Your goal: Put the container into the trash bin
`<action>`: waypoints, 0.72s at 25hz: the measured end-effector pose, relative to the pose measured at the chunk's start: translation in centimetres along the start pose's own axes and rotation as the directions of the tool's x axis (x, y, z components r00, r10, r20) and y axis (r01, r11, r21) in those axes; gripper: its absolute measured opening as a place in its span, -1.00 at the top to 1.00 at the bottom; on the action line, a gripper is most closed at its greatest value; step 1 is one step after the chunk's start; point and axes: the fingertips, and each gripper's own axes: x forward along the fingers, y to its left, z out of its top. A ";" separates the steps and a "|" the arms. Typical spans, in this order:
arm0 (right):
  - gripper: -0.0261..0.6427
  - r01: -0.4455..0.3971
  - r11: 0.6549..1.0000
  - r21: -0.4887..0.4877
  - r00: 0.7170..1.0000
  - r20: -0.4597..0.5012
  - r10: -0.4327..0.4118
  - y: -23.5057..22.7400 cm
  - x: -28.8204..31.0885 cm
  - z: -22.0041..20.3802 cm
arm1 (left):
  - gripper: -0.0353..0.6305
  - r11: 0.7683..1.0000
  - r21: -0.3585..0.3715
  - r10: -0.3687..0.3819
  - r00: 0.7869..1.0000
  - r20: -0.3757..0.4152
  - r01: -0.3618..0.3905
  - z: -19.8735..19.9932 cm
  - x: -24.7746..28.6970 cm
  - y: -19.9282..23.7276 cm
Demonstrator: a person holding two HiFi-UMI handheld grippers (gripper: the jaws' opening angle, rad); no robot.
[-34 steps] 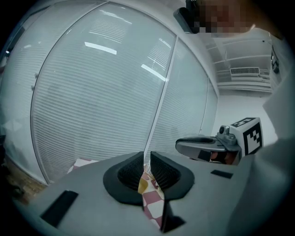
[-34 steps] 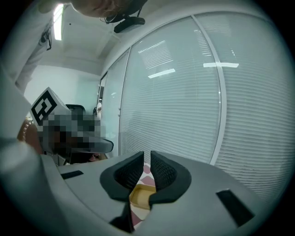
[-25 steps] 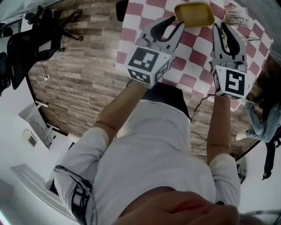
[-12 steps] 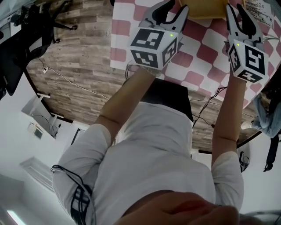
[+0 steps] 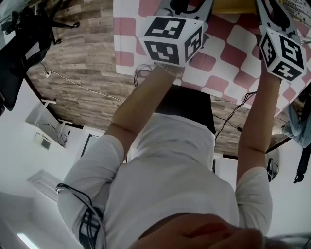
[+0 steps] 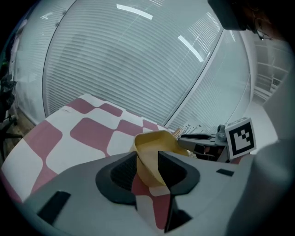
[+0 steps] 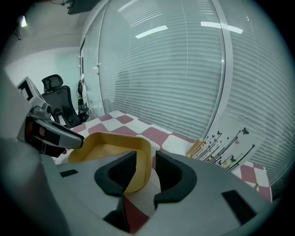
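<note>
A shallow yellow container [image 6: 154, 143] lies on the red-and-white checked table [image 6: 87, 133]. My left gripper [image 6: 147, 167] straddles one end of it; its jaws are opening, and the rim [image 6: 146, 161] stands between them unpressed. My right gripper [image 7: 146, 167] straddles the opposite wall [image 7: 142, 159], its jaws also opening around it. In the head view only a yellow sliver of the container [image 5: 233, 6] shows at the top edge, between the two marker cubes [image 5: 172, 39] [image 5: 284, 51]; the fingertips are cut off there.
A card printed with butterflies [image 7: 230, 138] leans at the table's far side. A glass wall with blinds [image 7: 175, 69] runs behind the table. An office chair [image 7: 57, 99] stands on the wooden floor [image 5: 82, 73] to the left. No trash bin is in view.
Both grippers have sunk and gone forward onto the container, with jaws spread wider. The container has slid to the top edge of the head view.
</note>
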 end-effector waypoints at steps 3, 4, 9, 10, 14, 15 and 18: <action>0.50 -0.007 1.000 0.005 1.000 -0.007 0.007 -0.1 0.6 -0.6 | 0.47 1.000 -0.012 0.027 1.000 -0.011 -0.027 -0.4 0.5 0.5; 0.50 -0.010 1.000 0.005 1.000 -0.009 0.010 -0.1 0.8 -0.8 | 0.47 0.999 -0.014 0.034 0.999 -0.017 -0.035 -0.6 0.6 0.6; 0.51 -0.015 1.000 0.018 0.999 -0.030 0.016 -0.2 1.6 -2.1 | 0.48 0.999 -0.037 0.037 0.999 -0.006 -0.038 -0.7 1.2 0.7; 0.55 -0.016 1.000 0.022 0.999 -0.032 0.017 -0.1 1.8 -2.3 | 0.49 0.998 -0.045 0.037 0.999 -0.001 -0.037 -0.6 1.3 0.7; 0.70 0.007 0.999 0.035 1.000 -0.023 -0.006 -0.5 1.9 -2.5 | 0.55 0.998 -0.039 0.046 0.999 0.008 -0.046 -0.4 1.5 0.8; 0.72 0.013 0.999 0.040 1.000 -0.019 -0.012 -0.6 1.8 -2.4 | 0.57 0.998 -0.033 0.049 0.999 0.013 -0.049 -0.2 1.5 0.7; 0.75 0.016 0.999 0.050 1.000 -0.006 -0.016 -0.4 1.2 -2.1 | 0.62 0.997 -0.031 0.067 0.997 0.031 -0.066 0.3 1.1 1.0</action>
